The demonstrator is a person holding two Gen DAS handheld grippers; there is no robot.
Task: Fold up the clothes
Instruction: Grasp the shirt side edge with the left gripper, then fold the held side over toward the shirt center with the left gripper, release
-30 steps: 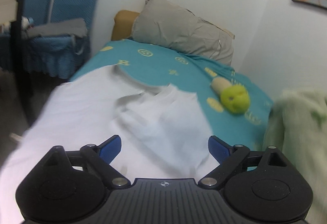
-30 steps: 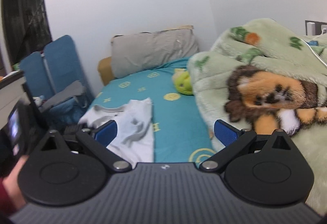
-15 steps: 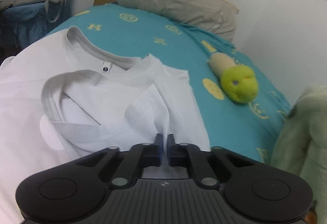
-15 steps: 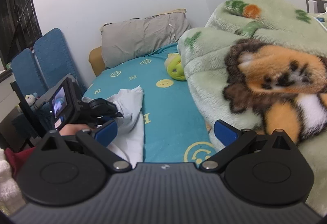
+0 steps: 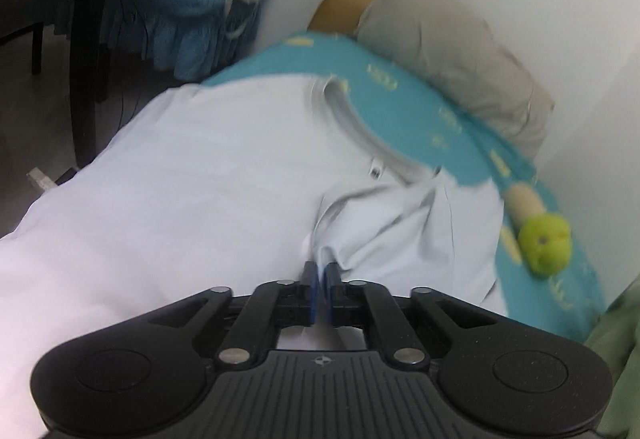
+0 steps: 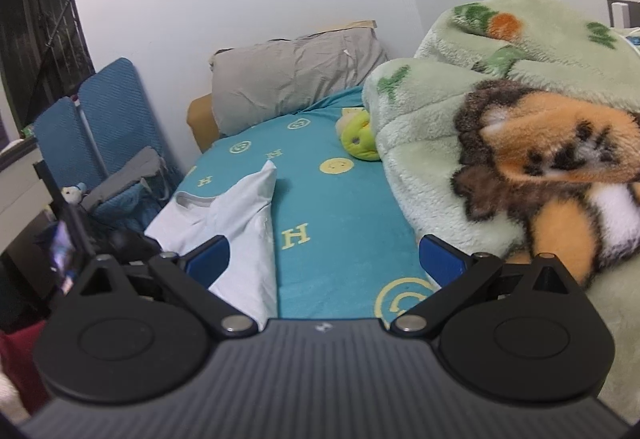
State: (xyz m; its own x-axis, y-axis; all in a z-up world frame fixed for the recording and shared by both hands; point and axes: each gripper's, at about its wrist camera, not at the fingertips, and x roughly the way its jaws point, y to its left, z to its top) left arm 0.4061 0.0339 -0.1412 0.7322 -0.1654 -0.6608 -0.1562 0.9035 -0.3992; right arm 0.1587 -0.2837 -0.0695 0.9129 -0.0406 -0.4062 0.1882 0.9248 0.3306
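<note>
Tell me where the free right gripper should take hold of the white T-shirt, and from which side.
Probably the raised point of the white T-shirt, coming in from the teal sheet side. That edge stands up off the bed and faces the open right gripper, while the left gripper already pinches another fold.

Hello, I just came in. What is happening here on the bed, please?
A person is folding a white T-shirt on a bed with a teal sheet, holding a gripper in each hand. The left gripper is shut on a fold of the shirt's fabric near the collar. The right gripper is open and holds nothing, above the sheet beside the shirt. A green plush toy, a grey pillow and a fleece blanket also lie on the bed.
</note>
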